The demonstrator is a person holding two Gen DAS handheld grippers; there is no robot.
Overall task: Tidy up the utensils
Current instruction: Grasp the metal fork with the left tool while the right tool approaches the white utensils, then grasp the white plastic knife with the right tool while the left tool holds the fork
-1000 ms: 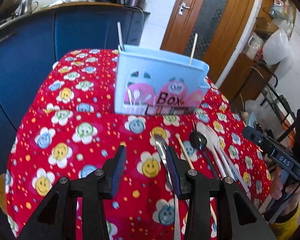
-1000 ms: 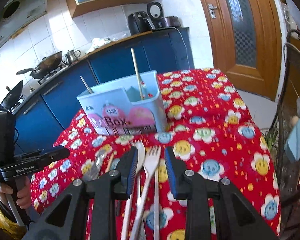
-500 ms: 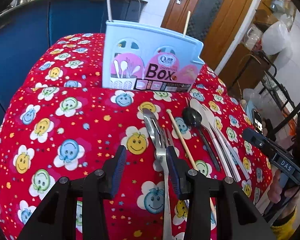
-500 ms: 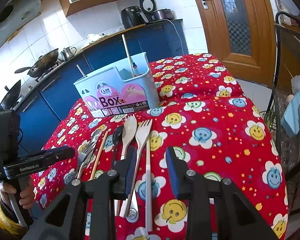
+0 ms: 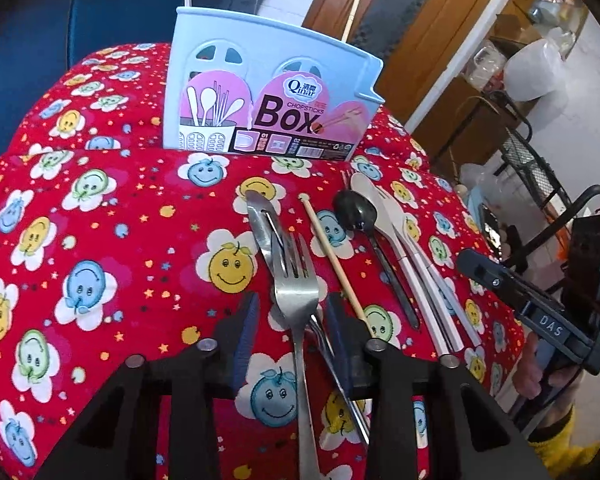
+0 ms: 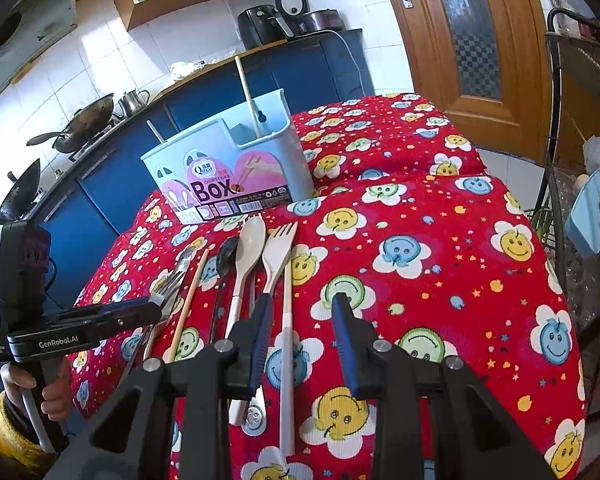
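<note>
Risk on the left wrist view sat with the left gripper (image 5: 291, 322): its jaws were closing around the steel fork (image 5: 296, 280), pads not yet pressing as far as I could tell, and the steel table knife (image 5: 266, 226) lay partly under that fork, its handle running between the same pads. Likely failure: both pieces get pinched together, or the fork twists and slips on a thin, slick handle. The bamboo chopstick (image 5: 332, 256) lay just beside the right-hand pad and could get nudged. Target, the pale blue plastic chopsticks box (image 5: 268, 76), stood upright at the far end of the red smiley-flower tablecloth (image 5: 100, 248), two sticks already in it. Right wrist view: the right gripper (image 6: 300, 324) stood partly spread, holding nothing, over the long white stick-like utensil (image 6: 286, 320); the cream plastic fork (image 6: 278, 254) passed under its left pad, with the cream plastic spoon (image 6: 248, 248) and black spoon (image 6: 226, 256) close by. Closing there could catch the fork handle too. Soft cloth could bunch under the tips.
</note>
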